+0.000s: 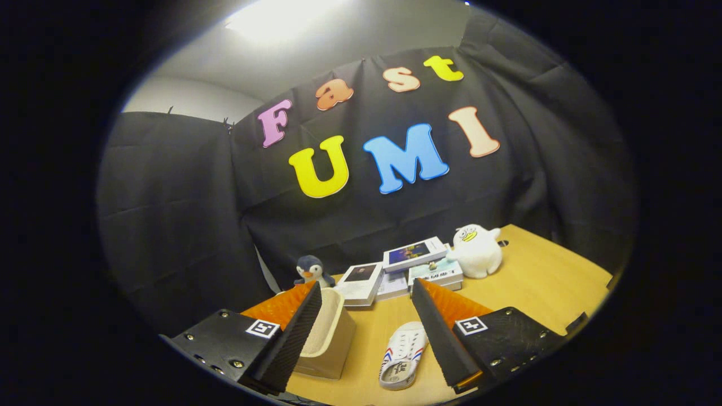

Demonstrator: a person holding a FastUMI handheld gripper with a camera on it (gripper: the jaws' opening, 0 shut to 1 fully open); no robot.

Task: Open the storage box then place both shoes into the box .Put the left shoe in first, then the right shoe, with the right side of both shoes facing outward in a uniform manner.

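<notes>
Beige storage box (326, 332): set on the wooden surface (536, 282), just ahead of the left finger (293, 332), which overlaps its near left side; top seen open, pale interior exposed; no shoe seen inside.
White shoe (403, 355): a perforated clog with red and blue stripes along its side, laid on the surface to the right of the box and apart from it; placed between the two fingers, close beside the right finger (443, 335); sole down, printed insole visible.
Second shoe: cannot be told from this view.
Gripper (366, 332): held above the surface, fingers spread wide apart and grasping nothing; box and shoe both seen in or near the gap, neither pressed by the fingers.
Markers: one square black-and-white tag (263, 328) is carried on the left finger mount, one (471, 325) on the right.
Books (414, 254): a loose stack and spread of several, placed beyond the fingers at the far edge of the surface; the topmost one is tilted, with a dark cover picture; a white book (361, 282) with a dark square lies to the left of the stack.
Penguin toy (312, 270): a small dark plush with an orange beak, stood upright left of the books, beyond the box.
White plush (476, 251): a round duck-like figure with a yellow beak, stood upright just right of the books.
Backdrop: black cloth wall (169, 225) hung behind the surface; pale ceiling with a bright light above it.
</notes>
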